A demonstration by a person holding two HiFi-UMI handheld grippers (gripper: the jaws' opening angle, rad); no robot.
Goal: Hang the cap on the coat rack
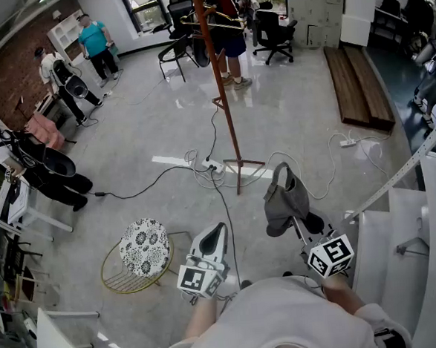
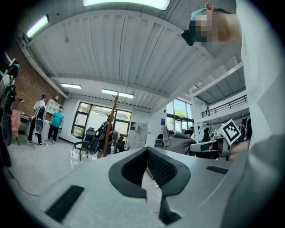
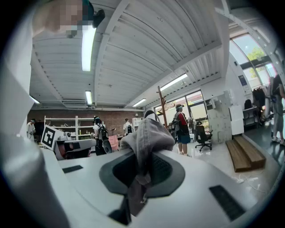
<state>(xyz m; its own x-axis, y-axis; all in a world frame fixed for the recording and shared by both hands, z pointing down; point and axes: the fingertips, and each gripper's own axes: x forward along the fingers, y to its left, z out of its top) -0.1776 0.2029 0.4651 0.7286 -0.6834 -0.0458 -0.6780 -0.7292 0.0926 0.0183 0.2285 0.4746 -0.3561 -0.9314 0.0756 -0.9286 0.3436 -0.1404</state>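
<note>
Right gripper (image 3: 143, 176) clamps grey cap (image 3: 147, 133) between jaws.

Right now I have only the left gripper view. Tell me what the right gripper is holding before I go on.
Observer: The right gripper is shut on the grey cap. The fabric is pinched between its pads and droops below them.
Operator: Describe the floor at the coat rack.
Observer: In the head view, cables and a power strip lie at the foot of the coat rack.
Operator: Report what is on my left.
Observer: A stool with a patterned seat stands on the floor to the left of the left gripper.
</note>
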